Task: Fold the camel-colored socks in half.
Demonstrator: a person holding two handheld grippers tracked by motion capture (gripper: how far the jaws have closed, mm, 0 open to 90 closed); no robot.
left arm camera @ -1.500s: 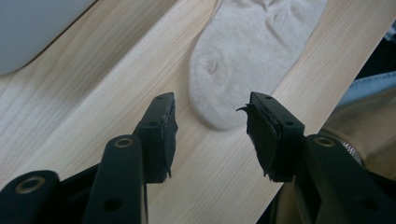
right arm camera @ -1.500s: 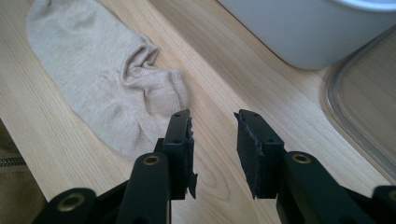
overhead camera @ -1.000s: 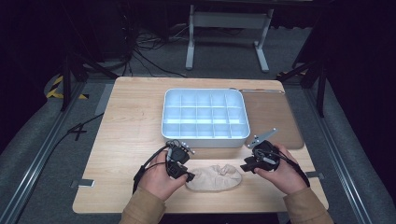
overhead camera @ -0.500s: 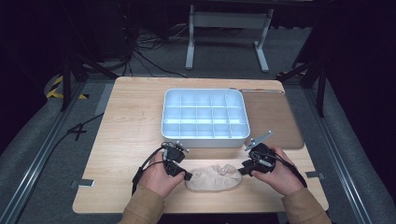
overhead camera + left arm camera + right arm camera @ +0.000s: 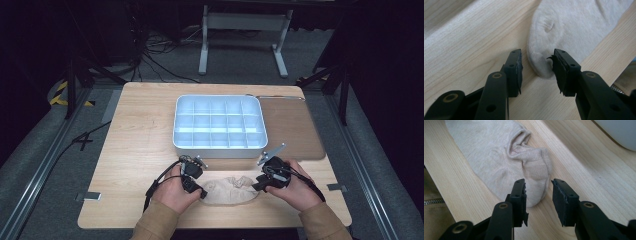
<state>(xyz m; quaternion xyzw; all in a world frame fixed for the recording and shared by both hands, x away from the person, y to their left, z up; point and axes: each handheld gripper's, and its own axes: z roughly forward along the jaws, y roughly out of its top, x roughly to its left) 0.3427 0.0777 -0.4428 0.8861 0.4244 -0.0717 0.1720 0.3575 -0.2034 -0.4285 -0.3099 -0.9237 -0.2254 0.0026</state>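
Note:
A beige sock (image 5: 230, 189) lies crumpled on the wooden table near its front edge, between my two hands. My left gripper (image 5: 202, 192) is at the sock's left end. In the left gripper view its jaws (image 5: 537, 70) have just been opening and stand open, with the sock's rounded end (image 5: 564, 30) between the pads. My right gripper (image 5: 256, 187) is at the sock's right end. In the right gripper view it (image 5: 538, 195) is open astride the other end of the sock (image 5: 494, 157), low over the wood.
A white tray (image 5: 220, 150) with several compartments stands just beyond the sock at the table's middle; its corner (image 5: 621, 132) appears in the right gripper view. A brown mat (image 5: 292, 125) lies to its right. Bare wood (image 5: 135, 150) spreads to the left.

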